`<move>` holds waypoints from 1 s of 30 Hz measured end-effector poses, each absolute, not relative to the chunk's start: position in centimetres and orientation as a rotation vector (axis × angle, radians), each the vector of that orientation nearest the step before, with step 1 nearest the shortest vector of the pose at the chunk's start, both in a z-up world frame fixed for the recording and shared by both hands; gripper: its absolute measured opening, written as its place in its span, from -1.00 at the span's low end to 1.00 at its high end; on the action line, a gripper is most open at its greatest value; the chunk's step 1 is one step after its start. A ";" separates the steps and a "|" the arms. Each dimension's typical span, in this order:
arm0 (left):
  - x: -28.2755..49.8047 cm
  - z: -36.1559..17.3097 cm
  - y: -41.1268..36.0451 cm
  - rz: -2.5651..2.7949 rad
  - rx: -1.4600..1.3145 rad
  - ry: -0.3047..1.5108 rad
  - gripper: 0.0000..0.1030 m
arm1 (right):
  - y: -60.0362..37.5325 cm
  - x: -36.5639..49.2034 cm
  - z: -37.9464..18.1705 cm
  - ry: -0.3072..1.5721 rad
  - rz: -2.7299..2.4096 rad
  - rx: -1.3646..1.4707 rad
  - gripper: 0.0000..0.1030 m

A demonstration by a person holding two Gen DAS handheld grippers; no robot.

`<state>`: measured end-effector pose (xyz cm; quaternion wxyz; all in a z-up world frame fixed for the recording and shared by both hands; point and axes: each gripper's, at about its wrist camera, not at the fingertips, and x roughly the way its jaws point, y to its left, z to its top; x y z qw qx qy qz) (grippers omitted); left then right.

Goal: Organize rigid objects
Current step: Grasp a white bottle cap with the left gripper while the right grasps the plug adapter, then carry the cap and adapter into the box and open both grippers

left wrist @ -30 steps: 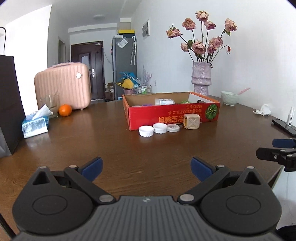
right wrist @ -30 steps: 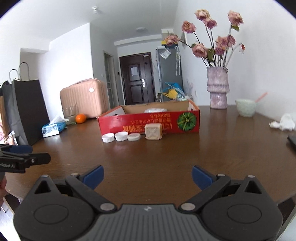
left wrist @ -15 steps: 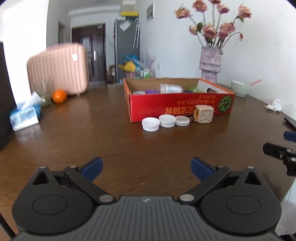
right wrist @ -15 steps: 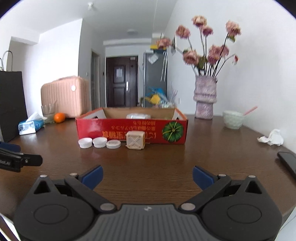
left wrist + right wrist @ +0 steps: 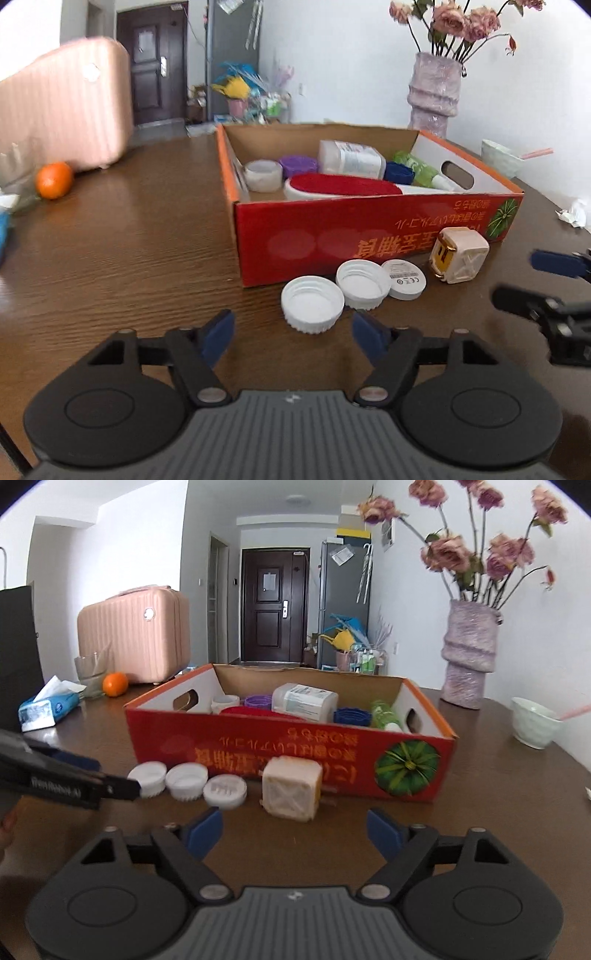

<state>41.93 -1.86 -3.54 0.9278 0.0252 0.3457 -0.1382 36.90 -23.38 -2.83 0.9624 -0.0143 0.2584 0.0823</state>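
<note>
On brown table, in front of red cardboard box, we see row: three white caps, then beige cube adapter. We hold left gripper spread wide, empty, nearest cap just ahead between its fingers. Right gripper likewise spread, empty; adapter just ahead of it, not touching.

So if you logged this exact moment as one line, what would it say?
left gripper: open, facing nearest white cap | right gripper: open, facing beige cube | red box: partly filled | nothing held
</note>
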 end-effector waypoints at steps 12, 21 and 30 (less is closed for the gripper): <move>43.2 -4.4 -2.2 -0.297 0.085 0.663 -0.20 | -22.4 42.6 -3.5 0.547 0.196 -0.006 0.10; 42.6 -4.5 -2.1 -0.301 0.093 0.647 -0.21 | -23.3 42.1 -3.9 0.576 0.169 0.034 -0.10; 37.0 -3.2 -1.0 -0.198 0.034 0.601 -0.21 | -24.5 33.5 -3.8 0.566 0.156 -0.028 -0.10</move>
